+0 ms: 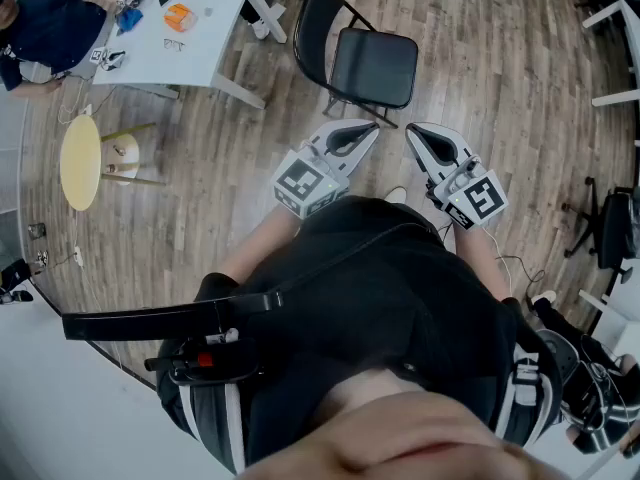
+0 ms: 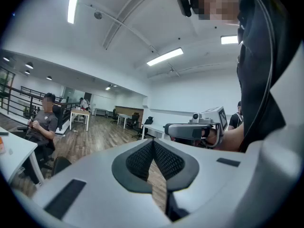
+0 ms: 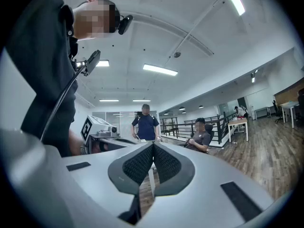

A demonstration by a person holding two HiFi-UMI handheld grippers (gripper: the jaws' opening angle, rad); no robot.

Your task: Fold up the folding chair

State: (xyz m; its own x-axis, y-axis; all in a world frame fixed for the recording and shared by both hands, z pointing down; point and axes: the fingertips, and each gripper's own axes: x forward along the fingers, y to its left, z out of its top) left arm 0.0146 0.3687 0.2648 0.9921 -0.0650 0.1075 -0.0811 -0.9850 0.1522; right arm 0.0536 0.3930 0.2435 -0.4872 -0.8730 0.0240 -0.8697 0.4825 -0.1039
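**Grippers.** The left gripper (image 1: 362, 133) is clenched with nothing in it. In its own view the ribbed black pads (image 2: 142, 159) meet along one seam, and only floor shows past them. The right gripper (image 1: 418, 133) is likewise pressed closed and empty, its pads (image 3: 164, 163) together. Both are held at chest level and near each other, and each shows in the other's view.

**Task object.** The black metal folding chair with a padded seat (image 1: 372, 66) stands at twelve o'clock from the grippers, well apart from both. It is fully unfolded, with the seat flat, the curved backrest towards eleven o'clock and its feet on the brown wooden plank floor (image 1: 500, 58). Folding has not begun.

**Surroundings.** A white rectangular table (image 1: 205, 38) lies at ten o'clock and a round yellow stool (image 1: 80, 161) at nine o'clock. Neither obstructs the approach.

**Assessment of the step in hand.**
- The approach should be finished with the jaws parted before contact, since closed jaws cannot take a rail.
- One gripper would best clamp the top of the backrest to steady the frame, while the other takes the front seat edge and lifts it towards the back.
- The chair may skid on the smooth boards, so it should be anchored first.
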